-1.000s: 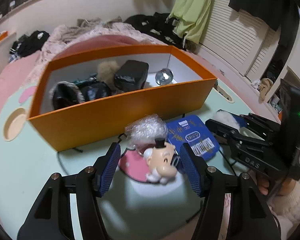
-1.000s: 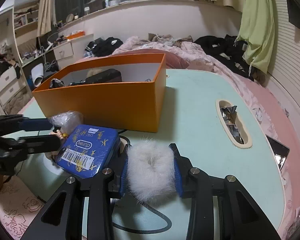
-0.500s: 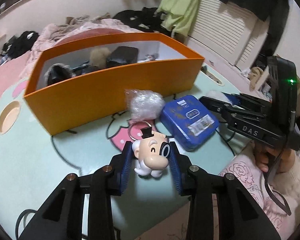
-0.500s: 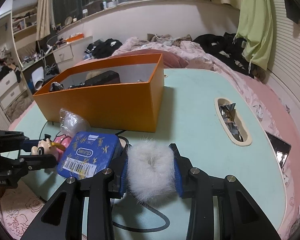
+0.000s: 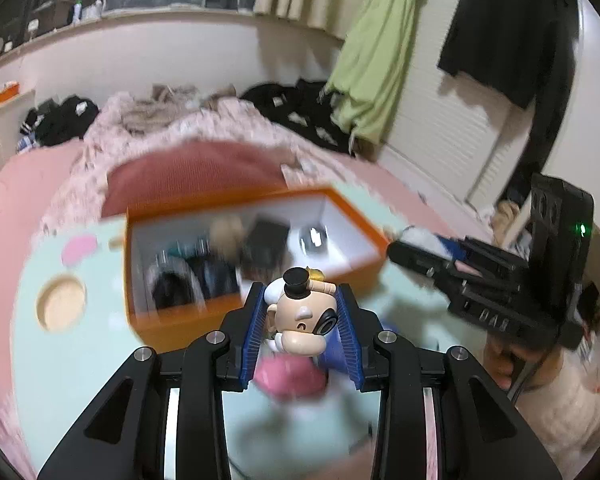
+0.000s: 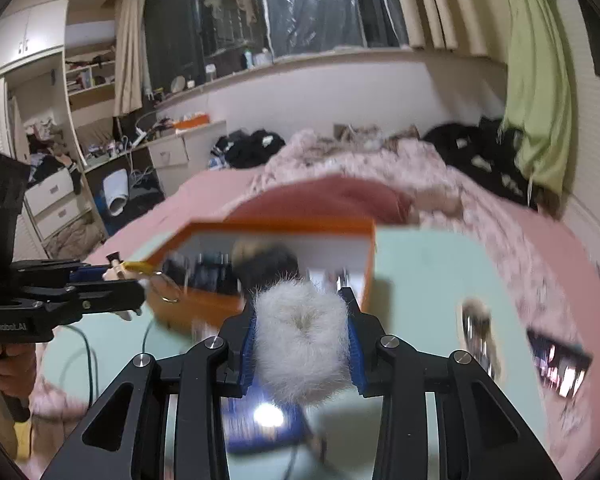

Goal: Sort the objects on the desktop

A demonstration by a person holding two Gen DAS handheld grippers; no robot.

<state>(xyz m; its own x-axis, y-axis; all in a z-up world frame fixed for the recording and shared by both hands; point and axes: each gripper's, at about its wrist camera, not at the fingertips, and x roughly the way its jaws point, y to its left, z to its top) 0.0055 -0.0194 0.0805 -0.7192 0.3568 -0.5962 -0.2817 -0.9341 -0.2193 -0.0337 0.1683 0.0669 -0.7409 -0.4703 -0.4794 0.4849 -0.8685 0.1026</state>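
Observation:
My left gripper [image 5: 300,320] is shut on a small cartoon-man keychain figure [image 5: 302,320] with a black top hat, held up in the air in front of the orange box [image 5: 204,316]. My right gripper [image 6: 302,344] is shut on a white fluffy scrunchie [image 6: 300,344], also lifted above the table. The orange box [image 6: 204,308] holds several dark items. In the right wrist view the left gripper [image 6: 112,280] shows at the left with the figure and its ring. A blue tin [image 6: 260,428] lies below the right gripper, blurred.
The pale green table [image 5: 80,364] has a round recess [image 5: 60,304] at the left and a slot with foil [image 6: 476,328] at the right. A phone [image 6: 556,360] lies near the right edge. A pink bed with clothes is behind.
Both grippers have risen from the table with their objects and now look down toward the orange box. The left gripper closed on the figure during the last second.

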